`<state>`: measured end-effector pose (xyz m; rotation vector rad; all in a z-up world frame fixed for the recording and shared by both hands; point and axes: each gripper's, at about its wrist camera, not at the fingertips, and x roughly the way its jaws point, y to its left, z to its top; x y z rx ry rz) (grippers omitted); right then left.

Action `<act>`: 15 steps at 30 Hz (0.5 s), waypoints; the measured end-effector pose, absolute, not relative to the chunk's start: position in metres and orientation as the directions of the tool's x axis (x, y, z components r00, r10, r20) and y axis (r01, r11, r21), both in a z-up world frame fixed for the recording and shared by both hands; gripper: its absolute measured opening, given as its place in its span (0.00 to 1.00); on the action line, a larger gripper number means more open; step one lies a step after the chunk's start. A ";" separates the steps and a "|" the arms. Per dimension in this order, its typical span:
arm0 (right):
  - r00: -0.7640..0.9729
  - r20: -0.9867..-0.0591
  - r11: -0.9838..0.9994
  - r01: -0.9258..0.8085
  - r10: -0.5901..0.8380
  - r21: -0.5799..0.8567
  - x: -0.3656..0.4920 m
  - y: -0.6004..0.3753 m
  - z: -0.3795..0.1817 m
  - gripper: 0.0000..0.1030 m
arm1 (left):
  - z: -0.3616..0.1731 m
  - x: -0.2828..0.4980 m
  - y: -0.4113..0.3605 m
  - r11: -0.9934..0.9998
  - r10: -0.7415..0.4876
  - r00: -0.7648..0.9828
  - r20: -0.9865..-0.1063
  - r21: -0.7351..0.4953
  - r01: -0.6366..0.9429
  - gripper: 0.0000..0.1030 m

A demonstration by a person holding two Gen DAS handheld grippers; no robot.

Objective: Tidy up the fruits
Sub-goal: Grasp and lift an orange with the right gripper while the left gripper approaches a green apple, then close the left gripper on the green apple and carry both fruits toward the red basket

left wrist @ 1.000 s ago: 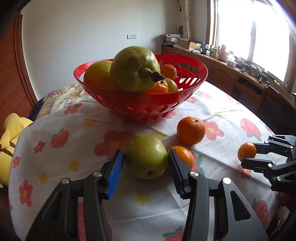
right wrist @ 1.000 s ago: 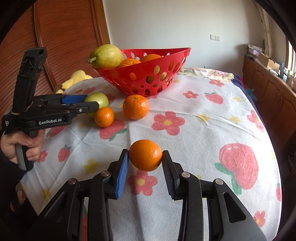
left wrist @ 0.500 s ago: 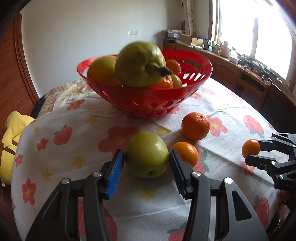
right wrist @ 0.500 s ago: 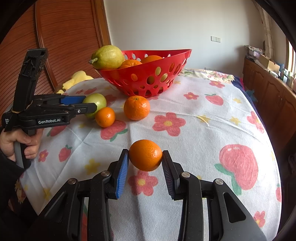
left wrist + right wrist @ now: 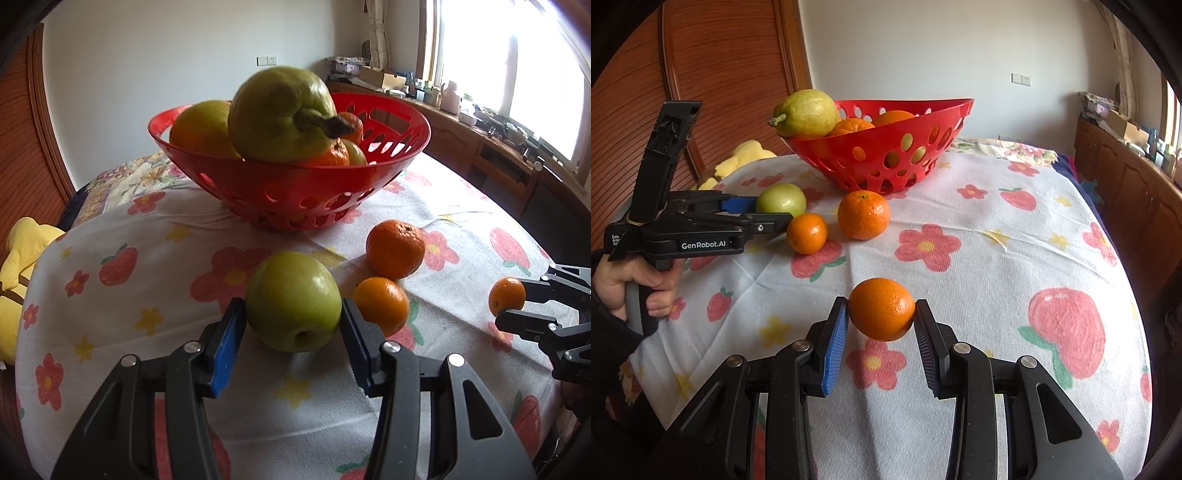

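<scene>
Daylight from the window falls across our flowered tablecloth (image 5: 155, 266) in the left wrist view, where the left gripper (image 5: 293, 325) now clasps the green apple (image 5: 293, 300); both pads touch its flanks, and a shadow beneath suggests it has just cleared the cloth, whereas a second ago it sat lower and the jaws stood slightly wider; the red basket (image 5: 295, 184) has drawn nearer and larger, piled with a big green pear-like fruit (image 5: 280, 114) and oranges; two loose oranges lie just beside the apple, the small orange (image 5: 381, 302) nearly touching the right pad and the large orange (image 5: 396, 248) behind it; at the far right we see the right gripper (image 5: 517, 301) pinching its own orange.

Wood panelling backs the right wrist view; the right gripper (image 5: 881, 314) is clamped on the held orange (image 5: 881, 309), lifted clear of the cloth, unchanged over the last second; across the table the left gripper (image 5: 775, 210), in the person's hand (image 5: 631, 284), carries the apple (image 5: 781, 200) a shade higher than before; we judge both fruits ready for the carry to the basket (image 5: 886, 158), and the crowded pile may leave little room.
</scene>
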<state>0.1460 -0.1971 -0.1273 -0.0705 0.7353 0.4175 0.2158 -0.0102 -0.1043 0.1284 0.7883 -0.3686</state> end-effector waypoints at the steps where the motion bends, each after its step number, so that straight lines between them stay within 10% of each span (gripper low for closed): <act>1: 0.664 -0.664 0.916 -0.393 0.344 0.082 0.146 -0.197 -0.127 0.35 | -0.104 0.214 -0.010 0.929 -0.277 0.647 -0.711 -0.025 0.370 0.49; 15: 0.667 -0.661 0.916 -0.392 0.344 0.082 0.146 -0.199 -0.126 0.35 | -0.078 0.184 -0.001 0.927 -0.318 0.685 -0.656 -0.064 0.369 0.49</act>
